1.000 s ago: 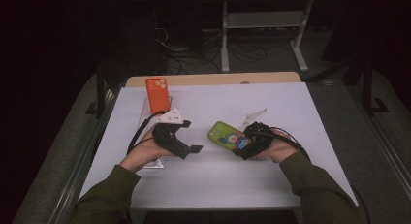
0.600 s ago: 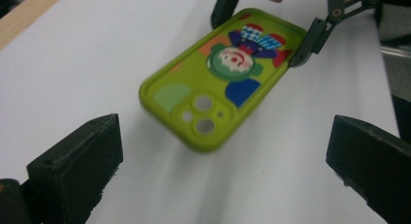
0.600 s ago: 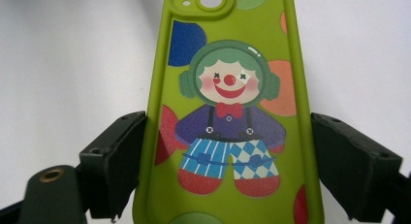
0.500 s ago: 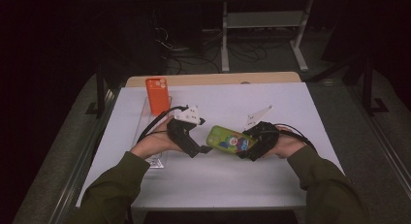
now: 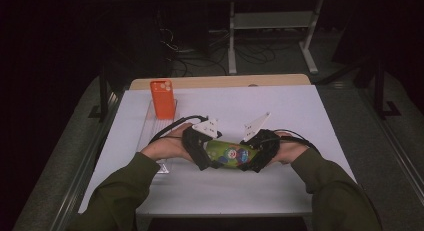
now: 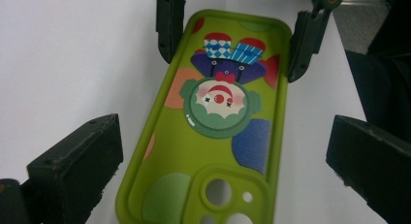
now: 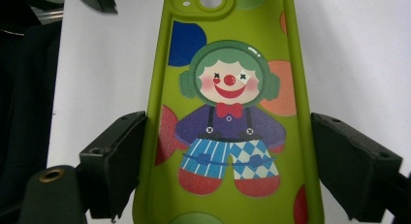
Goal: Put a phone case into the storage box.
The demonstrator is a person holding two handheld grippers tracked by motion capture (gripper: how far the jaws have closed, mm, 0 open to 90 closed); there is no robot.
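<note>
A lime-green phone case [image 5: 231,153] printed with a clown lies low over the white table [image 5: 280,191], between both hands. My right gripper [image 5: 252,158] is shut on the case's bottom end; in the right gripper view its jaws press both long edges of the case [image 7: 228,112]. My left gripper [image 5: 206,157] is open and straddles the camera-hole end. In the left gripper view the case [image 6: 218,127] has a gap on each side to the jaws. The right gripper [image 6: 236,32] pinches its far end there.
An orange phone case [image 5: 163,98] stands upright at the back left, on a clear plastic tray [image 5: 150,136] that runs toward the left hand. A wooden board edge [image 5: 225,81] borders the table's far side. Cables trail from both grippers.
The left gripper has moved right, up to the camera end of the green case. The right gripper has shifted the case a little left and turned it level between the hands.
</note>
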